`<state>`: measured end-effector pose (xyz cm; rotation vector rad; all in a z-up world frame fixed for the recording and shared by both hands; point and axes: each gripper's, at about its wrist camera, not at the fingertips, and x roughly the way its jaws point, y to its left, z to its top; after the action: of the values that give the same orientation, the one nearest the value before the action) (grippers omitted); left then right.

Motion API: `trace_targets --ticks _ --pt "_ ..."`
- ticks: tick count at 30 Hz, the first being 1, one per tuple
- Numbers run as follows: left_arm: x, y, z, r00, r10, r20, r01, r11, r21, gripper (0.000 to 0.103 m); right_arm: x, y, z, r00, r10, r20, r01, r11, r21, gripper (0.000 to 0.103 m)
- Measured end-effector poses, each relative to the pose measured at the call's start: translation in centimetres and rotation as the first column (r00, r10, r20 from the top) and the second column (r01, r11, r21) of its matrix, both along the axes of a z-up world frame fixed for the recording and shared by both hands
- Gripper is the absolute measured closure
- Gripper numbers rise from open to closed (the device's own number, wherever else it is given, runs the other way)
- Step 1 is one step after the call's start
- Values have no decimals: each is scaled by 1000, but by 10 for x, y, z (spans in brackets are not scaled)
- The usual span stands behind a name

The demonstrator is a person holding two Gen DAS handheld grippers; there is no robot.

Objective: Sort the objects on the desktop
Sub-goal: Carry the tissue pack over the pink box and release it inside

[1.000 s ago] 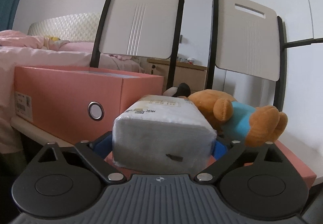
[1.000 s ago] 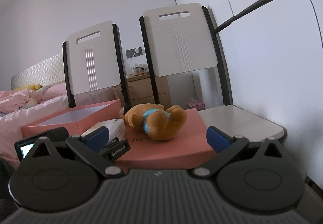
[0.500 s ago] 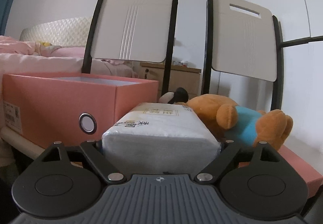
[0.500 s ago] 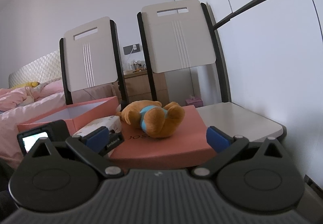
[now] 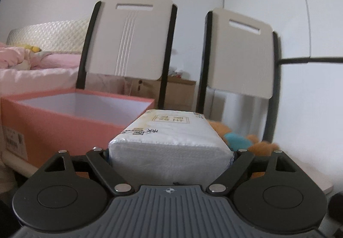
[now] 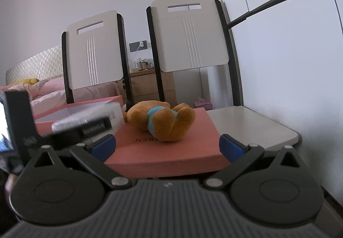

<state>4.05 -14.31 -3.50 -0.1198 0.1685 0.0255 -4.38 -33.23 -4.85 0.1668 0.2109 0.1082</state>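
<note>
My left claw [image 5: 170,153] has just been closing, and its jaws now clamp the white tissue pack [image 5: 171,137] on both sides. A second ago the pack sat on the pink lid with the claw wide around it; now it rides higher in my view, clear of the lid, and I look over the rim of the open pink box [image 5: 70,109] into its pale, empty inside, which I could not see before. The pickup seems done, then, and I judge the next move is to carry the pack left and over that rim. My right claw [image 6: 167,144] hangs open with nothing between its blue pads [image 6: 104,144], low over the near end of the pink lid [image 6: 193,141]. The stuffed bear [image 6: 163,121] lies on that lid, untouched, just right of the lifted pack; I expect it goes in next. Behind stand two white chairs [image 6: 188,34], a bed [image 5: 32,66] to the left.
</note>
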Motion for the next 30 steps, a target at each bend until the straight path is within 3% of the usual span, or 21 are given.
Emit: trace_targets --ticks 9,14,21,26,28,30 --pt "12 35 50 995 -49 92 46 998 40 16 10 21 3 1000 11 -8 -12 999 -35 0" --pt "42 70 68 992 -7 128 -3 997 76 15 17 34 3 999 46 -21 -47 998 -39 0" --pt "105 120 53 997 65 42 -68 993 97 15 39 51 -1 994 76 -78 -81 995 -57 0" --pt "134 145 29 996 82 -25 -81 996 47 15 56 63 -3 990 91 -107 -98 993 -66 0" --pt "136 150 27 997 71 -18 -71 997 18 16 62 67 -4 988 98 -119 -107 992 -69 0" --pt "134 149 28 998 67 -2 -67 997 37 15 67 70 -5 986 102 -130 -111 991 -70 0"
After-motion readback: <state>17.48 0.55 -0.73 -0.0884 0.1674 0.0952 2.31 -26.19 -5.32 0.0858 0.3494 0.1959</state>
